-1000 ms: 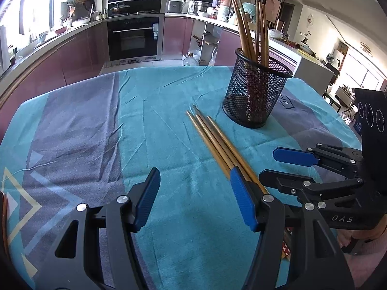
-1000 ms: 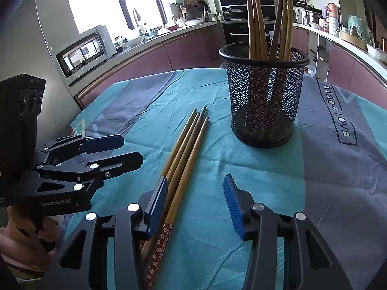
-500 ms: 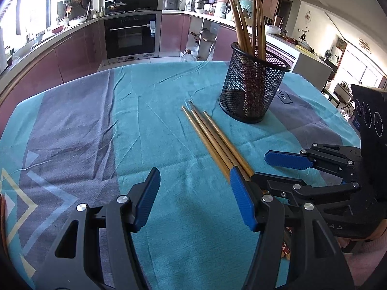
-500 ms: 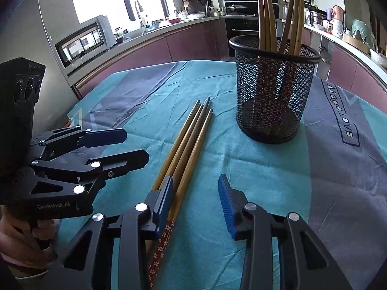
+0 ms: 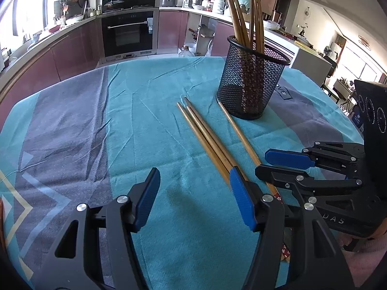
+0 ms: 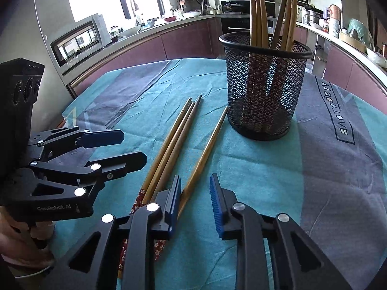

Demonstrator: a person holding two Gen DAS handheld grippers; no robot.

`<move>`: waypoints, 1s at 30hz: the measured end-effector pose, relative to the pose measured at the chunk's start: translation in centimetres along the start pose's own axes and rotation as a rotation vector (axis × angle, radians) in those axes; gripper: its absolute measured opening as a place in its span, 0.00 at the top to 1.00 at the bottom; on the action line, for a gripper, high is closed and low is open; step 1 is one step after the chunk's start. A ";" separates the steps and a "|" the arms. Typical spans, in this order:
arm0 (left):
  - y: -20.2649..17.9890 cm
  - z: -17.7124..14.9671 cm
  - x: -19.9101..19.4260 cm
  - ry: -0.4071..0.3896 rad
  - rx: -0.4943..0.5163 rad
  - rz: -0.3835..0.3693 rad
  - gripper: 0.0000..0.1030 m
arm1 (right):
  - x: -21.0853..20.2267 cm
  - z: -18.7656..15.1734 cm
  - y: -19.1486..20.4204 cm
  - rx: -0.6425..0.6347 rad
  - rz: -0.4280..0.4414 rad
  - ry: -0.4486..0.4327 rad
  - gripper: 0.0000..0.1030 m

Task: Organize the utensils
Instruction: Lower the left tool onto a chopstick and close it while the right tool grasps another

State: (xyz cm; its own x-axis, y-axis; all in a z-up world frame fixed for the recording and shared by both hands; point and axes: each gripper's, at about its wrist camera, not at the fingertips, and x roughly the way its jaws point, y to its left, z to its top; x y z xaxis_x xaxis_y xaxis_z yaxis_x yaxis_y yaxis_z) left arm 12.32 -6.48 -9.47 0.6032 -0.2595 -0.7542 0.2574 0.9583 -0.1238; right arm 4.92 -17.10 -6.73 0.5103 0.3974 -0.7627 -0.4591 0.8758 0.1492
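Observation:
A black mesh cup [image 5: 251, 82] [image 6: 263, 91] stands on the teal cloth and holds several upright wooden chopsticks [image 6: 258, 12]. Three chopsticks [image 5: 205, 135] [image 6: 169, 145] lie bunched on the cloth. One separate chopstick [image 5: 239, 135] [image 6: 205, 149] lies to their right, its tip near the cup's base. My right gripper [image 6: 195, 200] is open, low over the separate chopstick's near end, which runs between its fingers. My left gripper [image 5: 194, 198] is open and empty, left of the bunch; it also shows in the right wrist view [image 6: 125, 147].
The table carries a teal and grey cloth [image 5: 96, 120] with printed lettering [image 6: 338, 111] right of the cup. Kitchen counters, an oven [image 5: 128, 33] and a microwave [image 6: 79, 41] stand beyond the table's far edge.
One chopstick has slid away from the bunch to the right, toward the cup. My right gripper has narrowed and moved in over its near end. The left gripper has hardly moved.

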 end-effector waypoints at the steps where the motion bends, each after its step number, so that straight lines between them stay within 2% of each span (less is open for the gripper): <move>1: -0.1 0.1 0.1 0.002 0.003 0.000 0.43 | 0.0 0.0 0.0 0.002 0.002 0.000 0.78; 11: -0.5 0.4 1.3 0.029 0.018 0.016 0.46 | -0.3 0.0 -0.7 0.019 0.022 -0.002 0.78; 16: -0.4 0.4 1.3 0.038 0.025 0.026 0.58 | -0.2 0.1 -0.7 0.018 0.021 -0.001 0.78; 20: -0.3 0.5 1.1 0.028 0.009 -0.013 0.57 | -0.4 0.1 -0.9 0.020 0.019 -0.003 0.78; 30: -0.9 0.4 1.4 0.040 0.041 -0.003 0.56 | -0.4 0.2 -1.0 0.025 0.023 -0.002 0.78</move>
State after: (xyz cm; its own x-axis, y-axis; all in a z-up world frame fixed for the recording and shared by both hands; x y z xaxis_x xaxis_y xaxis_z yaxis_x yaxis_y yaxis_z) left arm 13.23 -7.80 -10.19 0.5718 -0.2561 -0.7794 0.2905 0.9517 -0.0996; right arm 5.34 -18.05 -6.46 0.5017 0.4178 -0.7574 -0.4526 0.8730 0.1818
